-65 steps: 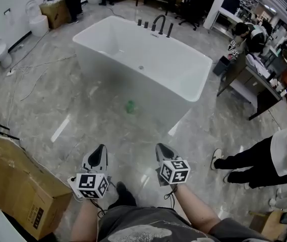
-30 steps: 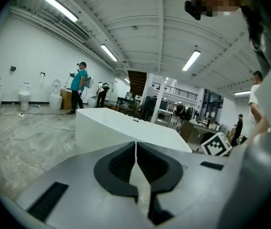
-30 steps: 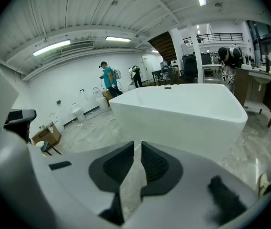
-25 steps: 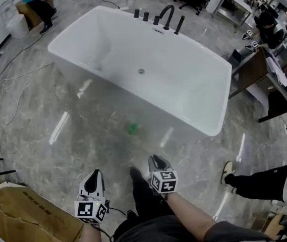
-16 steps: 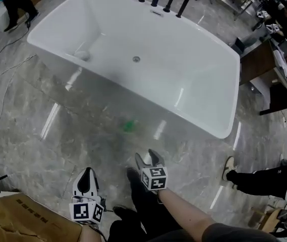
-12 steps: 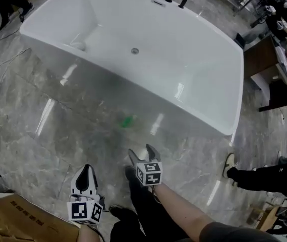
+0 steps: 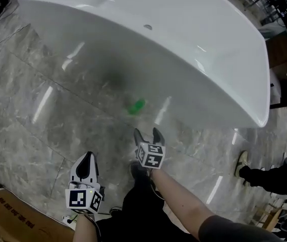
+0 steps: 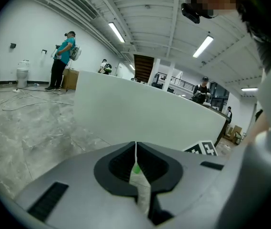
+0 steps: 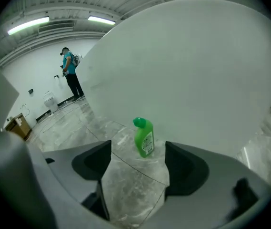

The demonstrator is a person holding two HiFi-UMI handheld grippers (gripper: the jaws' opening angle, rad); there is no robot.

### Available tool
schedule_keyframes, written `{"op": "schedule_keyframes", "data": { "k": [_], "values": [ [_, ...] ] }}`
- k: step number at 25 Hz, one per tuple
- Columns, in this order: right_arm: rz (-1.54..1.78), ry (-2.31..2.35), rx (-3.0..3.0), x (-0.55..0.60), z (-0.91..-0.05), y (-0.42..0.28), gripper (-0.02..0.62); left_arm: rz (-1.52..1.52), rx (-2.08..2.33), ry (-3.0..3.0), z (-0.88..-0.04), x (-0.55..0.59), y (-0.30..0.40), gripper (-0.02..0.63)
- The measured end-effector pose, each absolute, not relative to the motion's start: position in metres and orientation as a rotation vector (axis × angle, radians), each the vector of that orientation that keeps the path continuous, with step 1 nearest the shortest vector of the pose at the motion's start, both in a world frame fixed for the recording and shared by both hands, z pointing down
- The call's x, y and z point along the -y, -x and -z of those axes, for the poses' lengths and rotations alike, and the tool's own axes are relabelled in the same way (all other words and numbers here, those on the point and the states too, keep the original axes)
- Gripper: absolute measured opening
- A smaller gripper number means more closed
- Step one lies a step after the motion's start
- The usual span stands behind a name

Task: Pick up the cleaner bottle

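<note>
1. Two tools, the left tool [image 7: 87, 156] and the right tool [image 7: 148, 131], are hovering over the grey marble floor [image 7: 27, 130] beside a white bathtub [image 7: 193, 69].
2. Its jaws having just been opening, the right tool is standing released, wide apart with nothing between them.
3. Clenched on nothing, the left tool is pressing its jaws together.
4. Upright on the floor, the green cleaner bottle [image 7: 136, 106] is standing just beside the bathtub wall, ahead of the right tool and apart from it.
</note>
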State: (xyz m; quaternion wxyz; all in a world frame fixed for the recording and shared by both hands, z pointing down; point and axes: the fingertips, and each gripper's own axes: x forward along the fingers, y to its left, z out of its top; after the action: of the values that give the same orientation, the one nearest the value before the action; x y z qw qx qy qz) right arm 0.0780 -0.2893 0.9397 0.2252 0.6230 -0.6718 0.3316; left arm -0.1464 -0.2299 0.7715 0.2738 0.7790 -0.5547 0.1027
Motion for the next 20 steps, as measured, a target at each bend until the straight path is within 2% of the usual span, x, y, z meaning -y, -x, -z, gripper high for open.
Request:
{"op": "schedule_keyframes", "data": {
  "k": [10,20],
  "values": [
    [-0.839,-1.793,1.885,0.361,-1.069,-0.053,0.334,-0.186,1.555,-2.195,-0.879,0.291,0.175,0.02],
    [-0.818,-2.051,1.751,0.412,-1.126,-0.066,0.334,-0.156,1.63,-2.28,-0.915,0.326,0.191,0.02]
  ]
}}
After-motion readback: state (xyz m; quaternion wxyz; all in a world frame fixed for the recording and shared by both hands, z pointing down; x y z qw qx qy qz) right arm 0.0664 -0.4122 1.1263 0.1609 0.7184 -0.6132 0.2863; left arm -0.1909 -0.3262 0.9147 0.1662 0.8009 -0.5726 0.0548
